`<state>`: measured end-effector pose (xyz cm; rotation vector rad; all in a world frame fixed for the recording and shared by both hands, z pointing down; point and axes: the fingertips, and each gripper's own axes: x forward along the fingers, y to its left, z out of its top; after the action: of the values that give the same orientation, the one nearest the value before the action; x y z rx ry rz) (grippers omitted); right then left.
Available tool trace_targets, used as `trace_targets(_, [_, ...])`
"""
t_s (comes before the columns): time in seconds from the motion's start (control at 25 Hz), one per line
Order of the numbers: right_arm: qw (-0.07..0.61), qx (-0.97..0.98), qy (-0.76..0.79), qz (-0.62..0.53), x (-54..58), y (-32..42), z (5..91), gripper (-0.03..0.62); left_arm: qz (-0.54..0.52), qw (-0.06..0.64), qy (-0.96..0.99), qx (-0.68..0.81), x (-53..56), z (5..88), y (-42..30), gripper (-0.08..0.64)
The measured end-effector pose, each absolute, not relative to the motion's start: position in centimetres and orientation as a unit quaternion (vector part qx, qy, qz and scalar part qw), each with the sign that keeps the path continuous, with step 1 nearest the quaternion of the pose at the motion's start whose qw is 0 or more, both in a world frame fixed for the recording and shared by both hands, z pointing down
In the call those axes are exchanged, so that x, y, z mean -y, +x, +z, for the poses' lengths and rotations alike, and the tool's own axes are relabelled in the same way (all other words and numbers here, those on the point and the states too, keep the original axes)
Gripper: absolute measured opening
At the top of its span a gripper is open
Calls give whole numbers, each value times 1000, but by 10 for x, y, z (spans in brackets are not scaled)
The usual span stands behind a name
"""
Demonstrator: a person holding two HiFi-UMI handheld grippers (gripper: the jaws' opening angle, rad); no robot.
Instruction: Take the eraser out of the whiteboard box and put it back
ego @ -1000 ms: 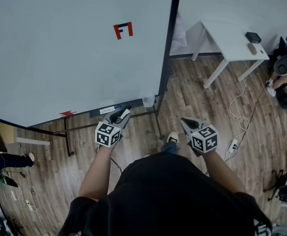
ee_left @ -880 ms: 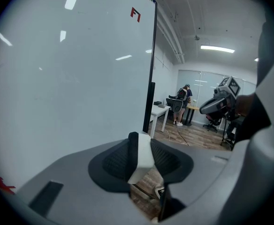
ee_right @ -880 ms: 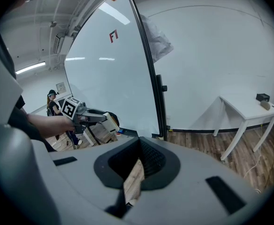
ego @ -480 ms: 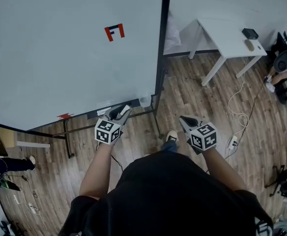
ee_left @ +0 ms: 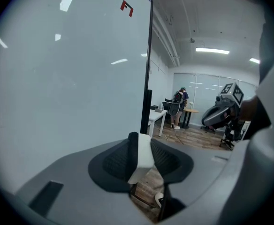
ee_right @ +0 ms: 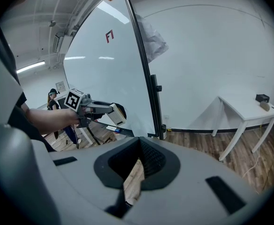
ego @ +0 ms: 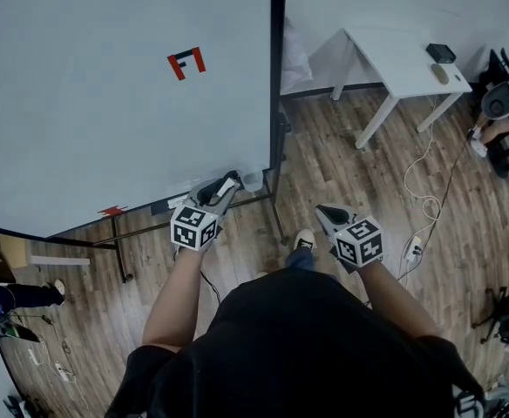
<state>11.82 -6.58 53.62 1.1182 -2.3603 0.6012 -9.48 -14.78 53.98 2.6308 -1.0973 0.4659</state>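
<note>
My left gripper (ego: pixel 223 187) is shut on the eraser (ego: pixel 227 184), a white block with a dark felt side, and holds it up in front of the whiteboard (ego: pixel 106 85) near its lower right corner. In the left gripper view the eraser (ee_left: pixel 142 154) sits upright between the two dark pads. The right gripper view shows the eraser (ee_right: pixel 116 114) lifted above the board's tray (ee_right: pixel 110 129), which holds a marker. The tray (ego: pixel 173 202) lies below and left of the left gripper. My right gripper (ego: pixel 326 212) hangs apart over the floor, its jaws together with nothing in them.
A clear cup (ego: pixel 253 181) hangs at the board's lower corner by the black frame post (ego: pixel 276 77). A white table (ego: pixel 403 59) stands at the back right with small items on it. Cables (ego: pixel 424 203) trail across the wood floor. A person (ee_left: pixel 178 102) stands far off.
My left gripper has moved up and to the right along the board's lower edge, carrying the eraser toward the corner. The right gripper has stayed put.
</note>
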Motion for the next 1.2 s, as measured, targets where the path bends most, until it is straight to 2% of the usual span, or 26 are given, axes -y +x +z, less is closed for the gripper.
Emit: trace_targets(1.2, [237, 839, 423, 249, 100, 141, 559, -6, 167, 141, 921, 322, 200, 560, -35, 150])
